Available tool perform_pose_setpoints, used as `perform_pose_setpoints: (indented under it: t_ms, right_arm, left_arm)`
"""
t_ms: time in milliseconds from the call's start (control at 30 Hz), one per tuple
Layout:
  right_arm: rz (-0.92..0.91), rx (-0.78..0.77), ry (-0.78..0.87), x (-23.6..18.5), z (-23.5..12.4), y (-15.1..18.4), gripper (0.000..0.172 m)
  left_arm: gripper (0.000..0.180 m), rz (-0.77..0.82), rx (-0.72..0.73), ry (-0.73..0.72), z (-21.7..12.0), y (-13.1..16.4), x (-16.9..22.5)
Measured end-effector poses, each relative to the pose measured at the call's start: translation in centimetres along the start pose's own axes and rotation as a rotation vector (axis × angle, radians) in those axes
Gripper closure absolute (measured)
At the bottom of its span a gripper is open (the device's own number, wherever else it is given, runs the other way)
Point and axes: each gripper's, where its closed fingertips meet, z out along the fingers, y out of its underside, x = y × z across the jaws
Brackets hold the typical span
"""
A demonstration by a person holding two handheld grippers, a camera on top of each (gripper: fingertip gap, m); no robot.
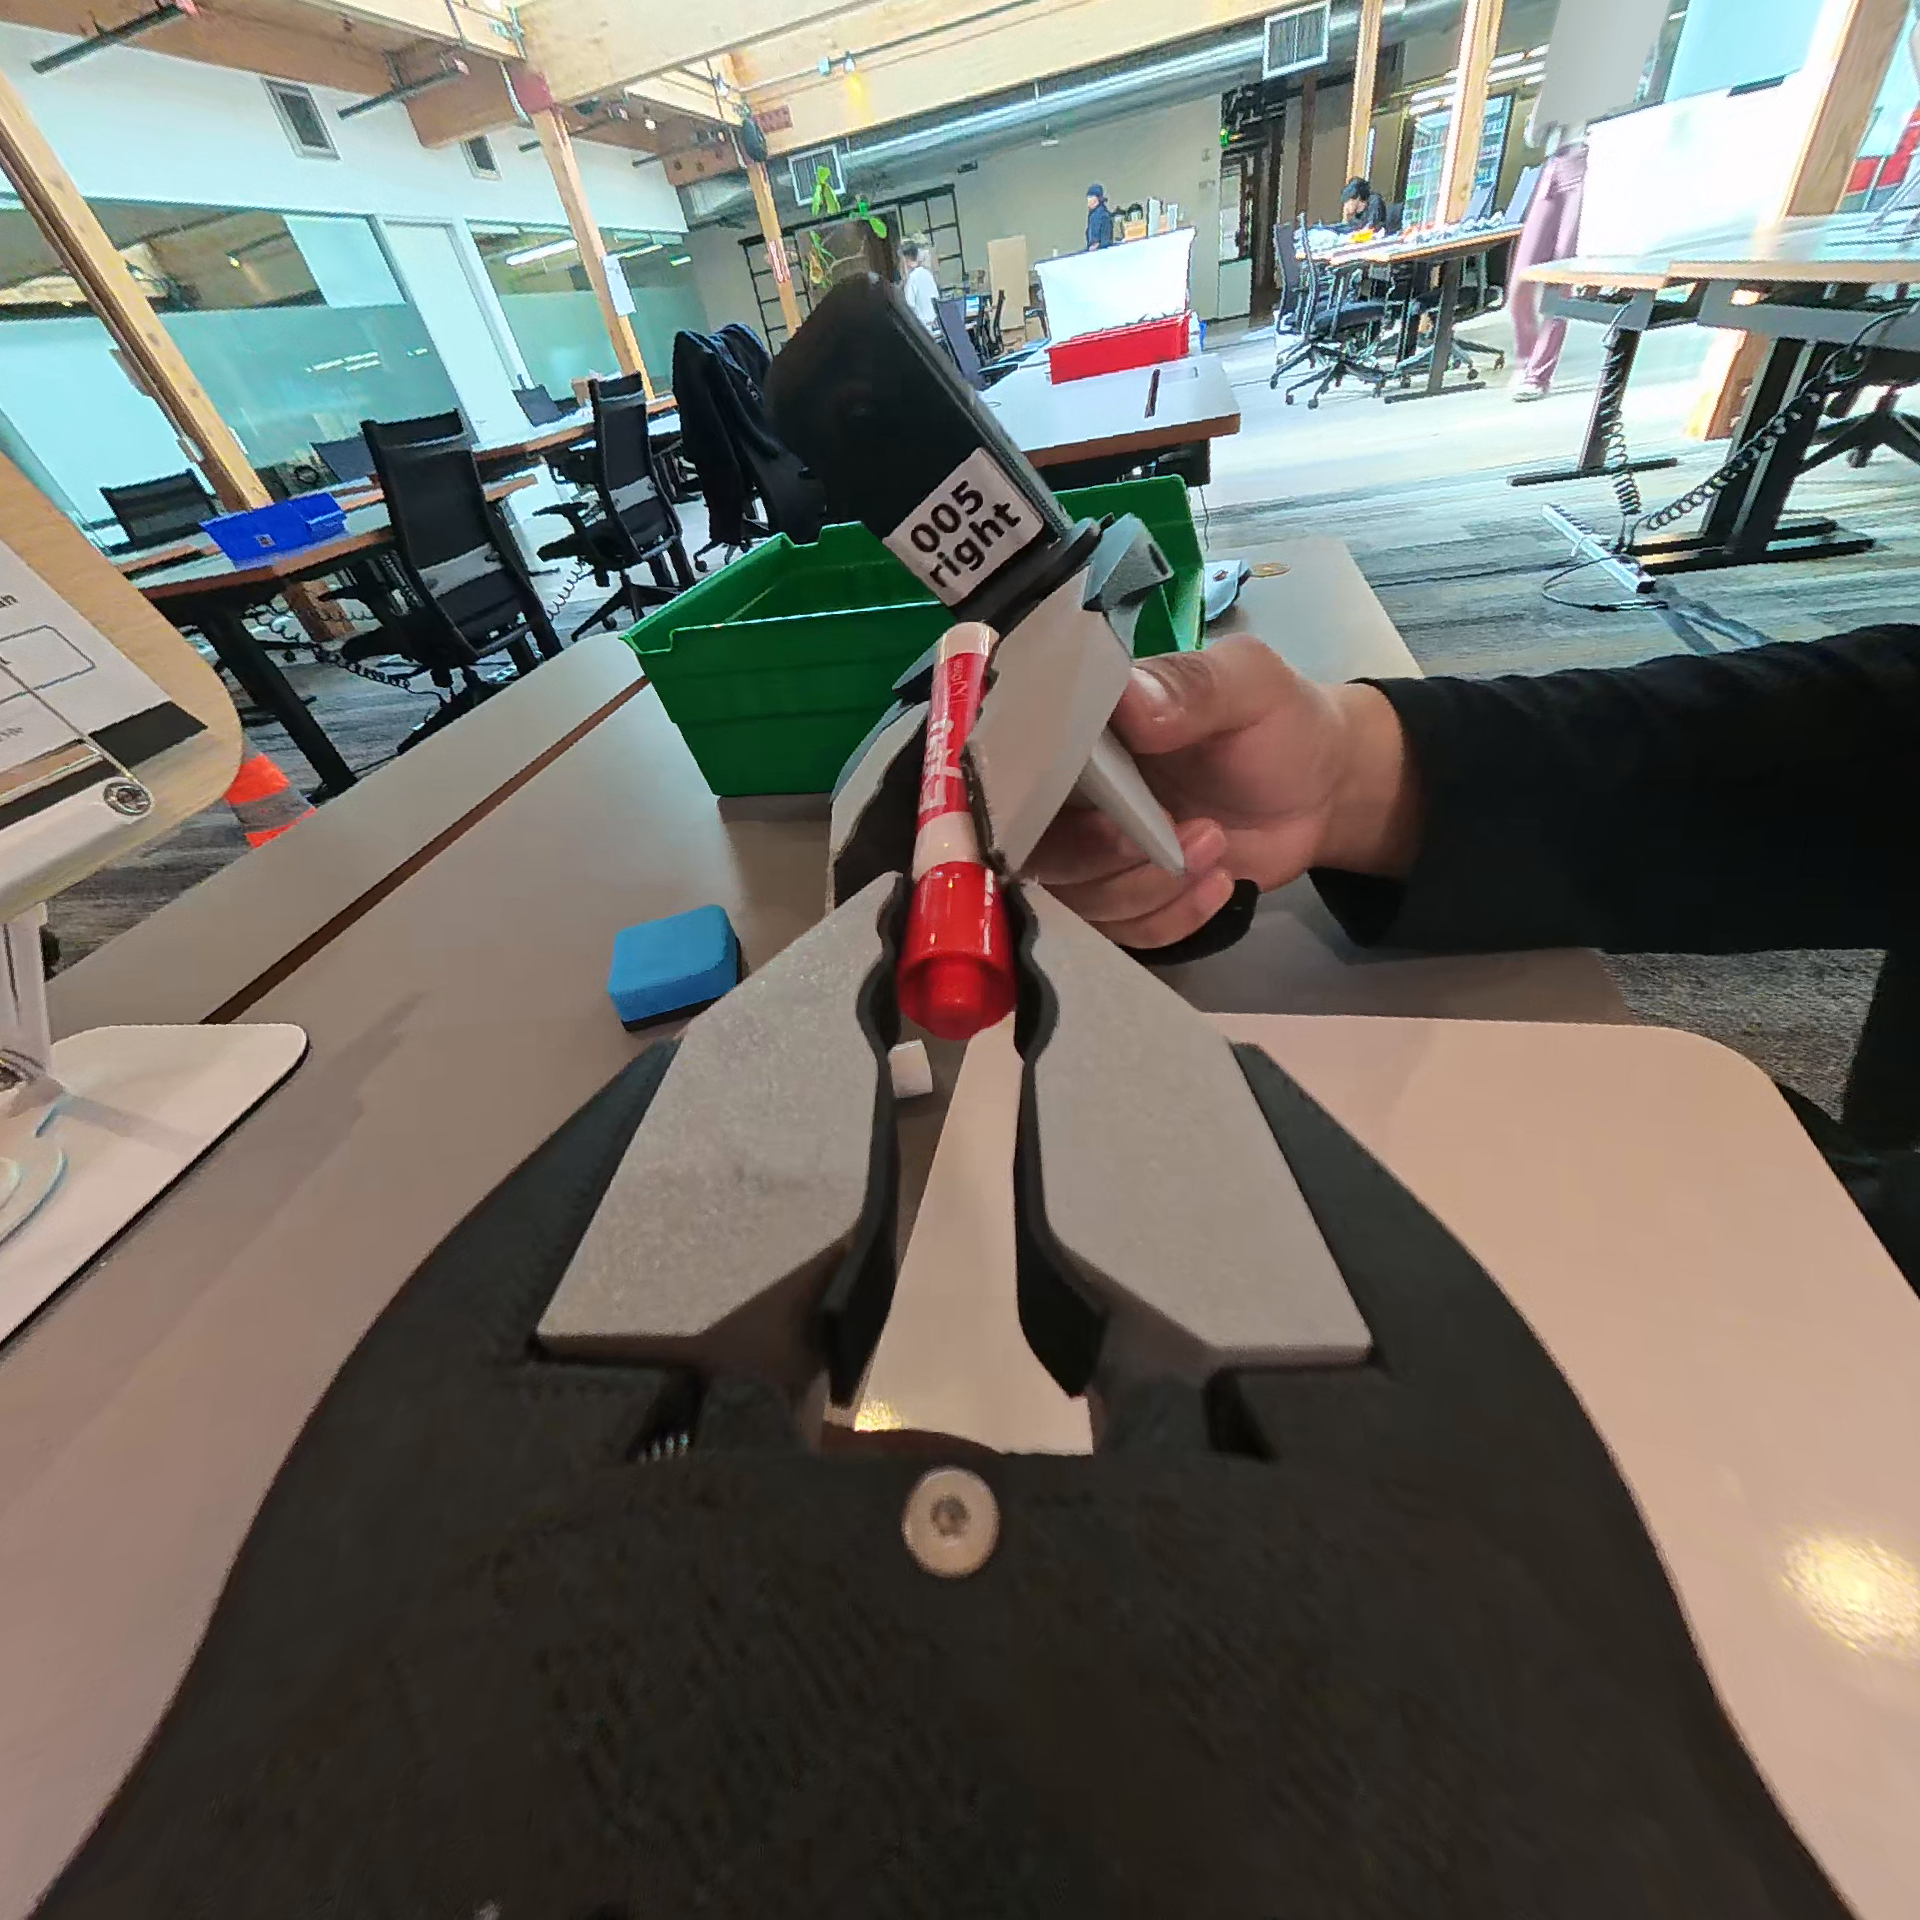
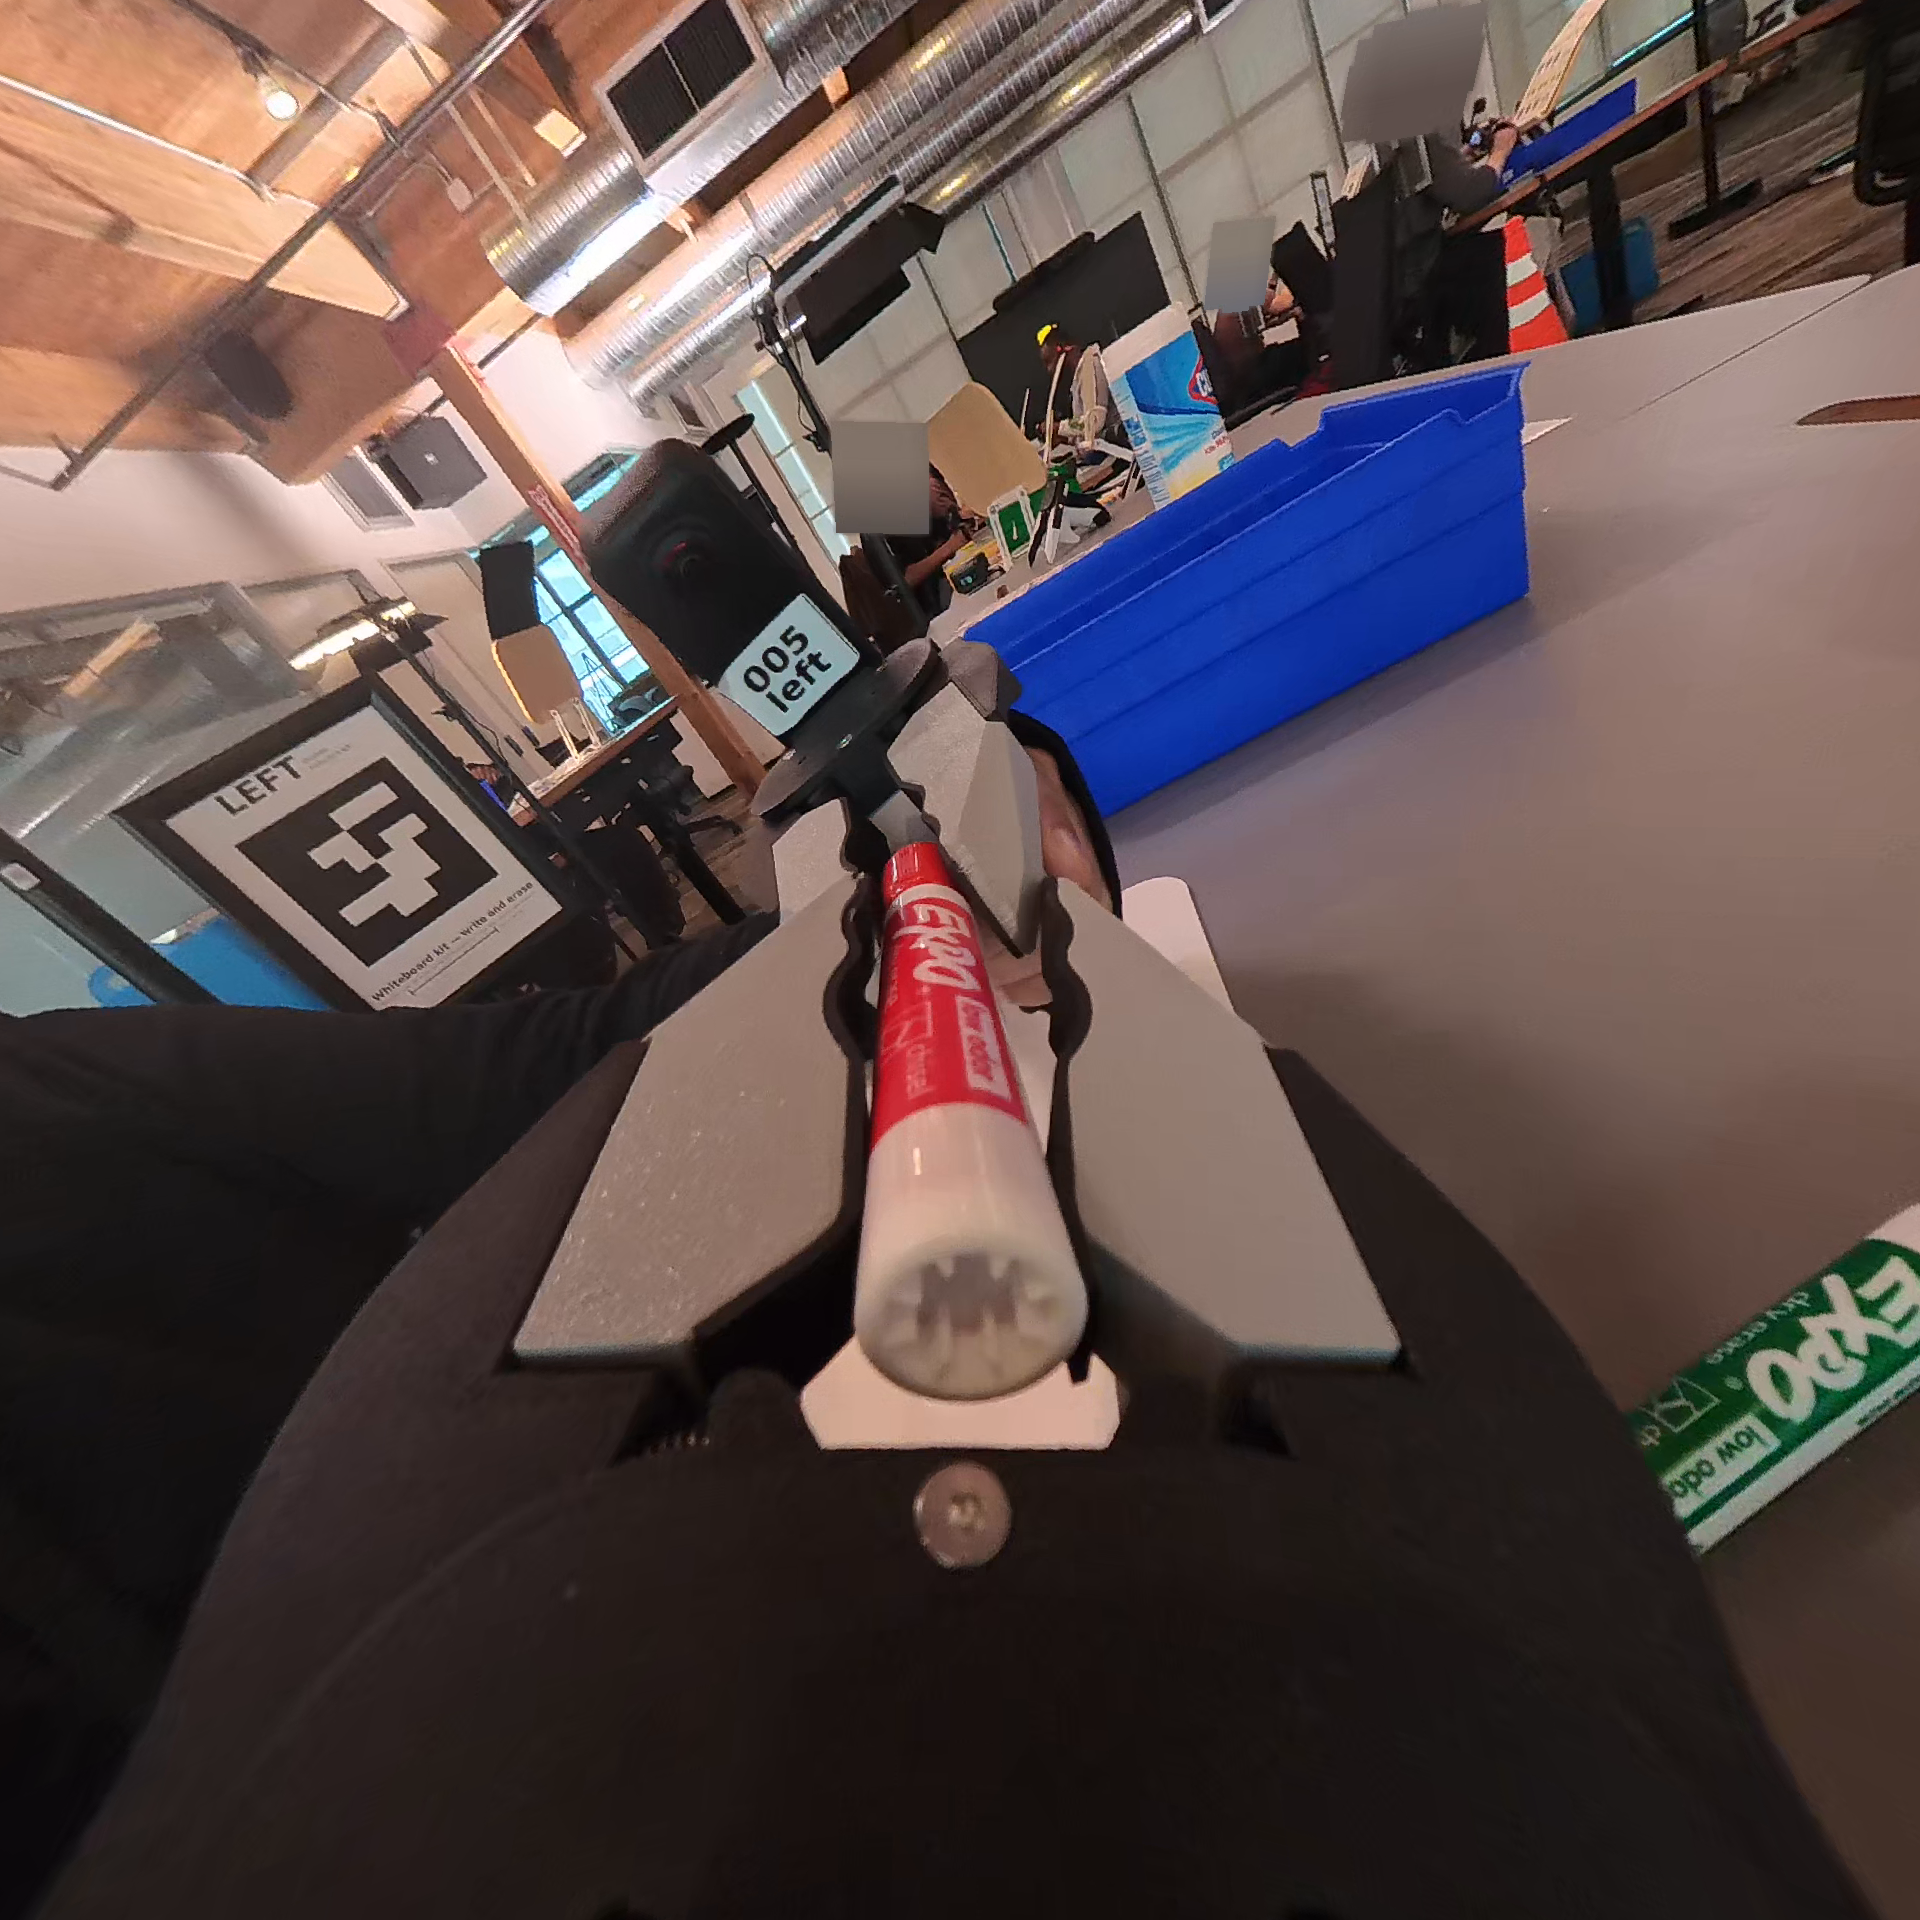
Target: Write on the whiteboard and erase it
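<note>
Marker position: the red marker (image 1: 951, 831) hangs in the air above the whiteboard (image 1: 1507, 1195), stretched between the two tongs, its capped end toward the left one and its white butt end toward the right one.
Left tongs: the left gripper (image 1: 956, 966) is clenched on the marker's red cap (image 1: 956, 961), a dark pad pressing on each side of it.
Right tongs: the right gripper (image 2: 956, 997) has the marker's barrel (image 2: 935, 1049) lying lengthwise between its fingers; in its own view there is a gap along the right pad, so whether it truly clamps the barrel cannot be told. A hand (image 1: 1226, 790) in a dark sleeve holds its grip.
Green bin: the green bin (image 1: 790, 665) stands on the table (image 1: 436, 914) behind the grippers; its contents are hidden.
Blue bin: the blue bin (image 2: 1299, 582) sits farther along the table; its inside does not show.
Eraser: a blue eraser (image 1: 673, 964) lies on the table left of the left tongs.
Other marker: a green marker (image 2: 1797, 1382) lies at the right edge of the right wrist view.
Marker look: white barrel, red printed label, glossy red cap, ribbed white end.
</note>
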Motion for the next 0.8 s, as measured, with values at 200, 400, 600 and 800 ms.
perform_pose_setpoints:
  t_ms: [200,400,600,800]
  right_arm:
    - [-0.068,-0.009,0.094,0.9,0.0,0.0,0.141]
    - [-0.173,-0.052,0.198,1.6,0.2,0.3,0.141]
    - [-0.199,-0.076,0.218,1.7,0.3,0.7,0.141]
    - [-0.175,-0.044,0.234,2.0,-0.3,0.1,0.142]
  left_arm:
    - [0.164,-0.049,-0.035,-0.001,0.2,0.7,-0.4]
    - [0.162,-0.12,-0.094,0.006,0.1,1.6,-0.7]
    - [0.161,-0.138,-0.122,0.017,0.0,2.1,-0.6]
    - [0.161,-0.074,-0.128,-0.032,-0.5,2.2,-1.3]
